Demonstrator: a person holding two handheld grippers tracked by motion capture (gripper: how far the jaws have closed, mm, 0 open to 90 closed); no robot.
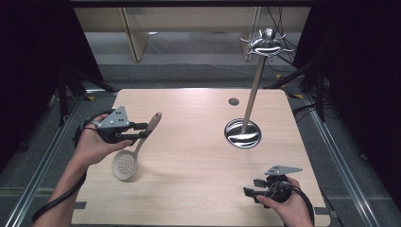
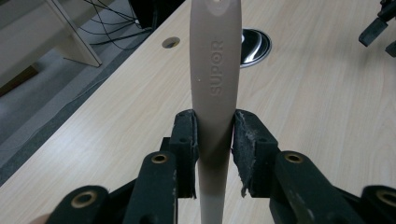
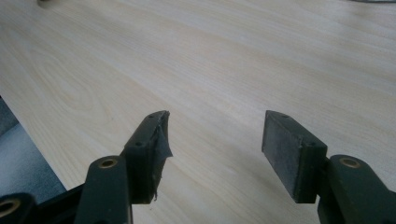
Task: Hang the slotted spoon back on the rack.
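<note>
Progress looks early: my left claw (image 2: 214, 135) clenches the beige plastic slotted spoon's (image 1: 134, 152) handle, bowl seemingly touching the pale wooden desk (image 1: 198, 156); my right claw (image 3: 215, 140) hangs released, the chrome hook stand (image 1: 249, 99) untouched.

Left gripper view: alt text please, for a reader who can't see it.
Black tongs shut on the beige handle of a slotted spoon marked SUPOR, above a pale wooden table. A shiny round stand base sits beyond.
</note>
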